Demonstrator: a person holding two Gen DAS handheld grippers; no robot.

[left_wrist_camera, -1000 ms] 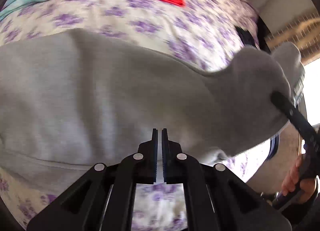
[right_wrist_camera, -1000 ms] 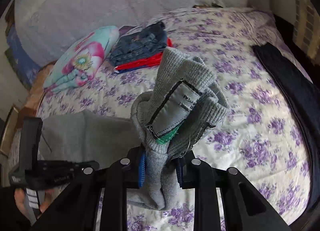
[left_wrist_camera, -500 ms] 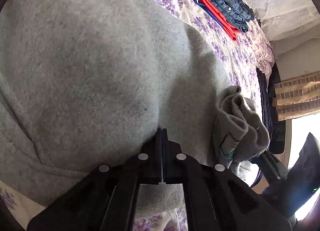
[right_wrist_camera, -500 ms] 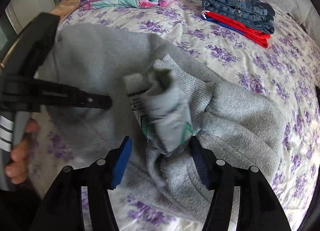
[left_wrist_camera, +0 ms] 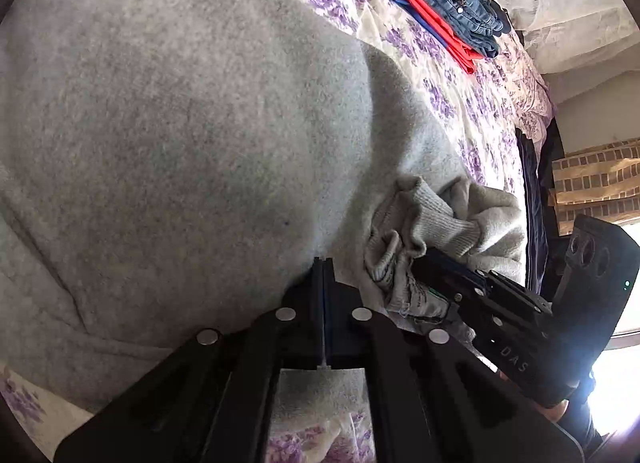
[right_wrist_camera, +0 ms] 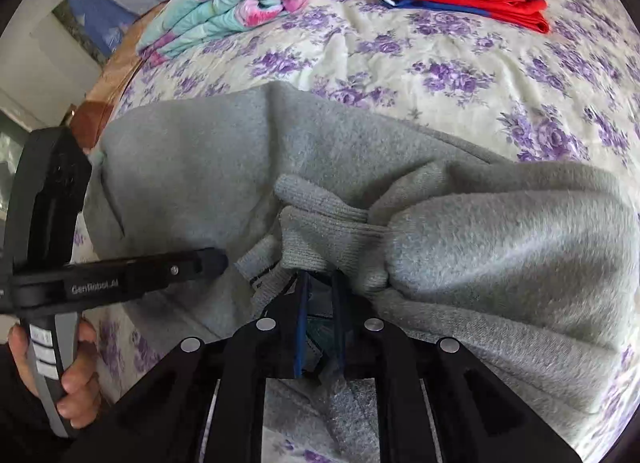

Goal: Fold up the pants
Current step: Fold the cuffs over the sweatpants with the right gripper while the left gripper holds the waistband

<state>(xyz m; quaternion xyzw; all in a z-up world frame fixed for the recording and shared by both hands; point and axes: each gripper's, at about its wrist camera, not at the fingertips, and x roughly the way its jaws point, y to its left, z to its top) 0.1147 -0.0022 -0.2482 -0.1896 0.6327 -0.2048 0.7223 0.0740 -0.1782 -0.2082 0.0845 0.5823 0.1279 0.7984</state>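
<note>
The bed (right_wrist_camera: pixel 420 59) with its purple-flowered sheet serves as the folding surface, and the grey pants (right_wrist_camera: pixel 192 167) lie spread across it near the edge. The right gripper (right_wrist_camera: pixel 320 279) is nearly closed around the bunched ribbed cuffs (right_wrist_camera: pixel 320 231), apparently laying the legs over the body. The left gripper (left_wrist_camera: pixel 323 263), fingers together, pins the fabric flat, likely to steady it.

R claw (right_wrist_camera: pixel 320 283) now closed on pants' (right_wrist_camera: pixel 500 255) ribbed cuff (right_wrist_camera: pixel 320 235), lowered onto pile.
</note>
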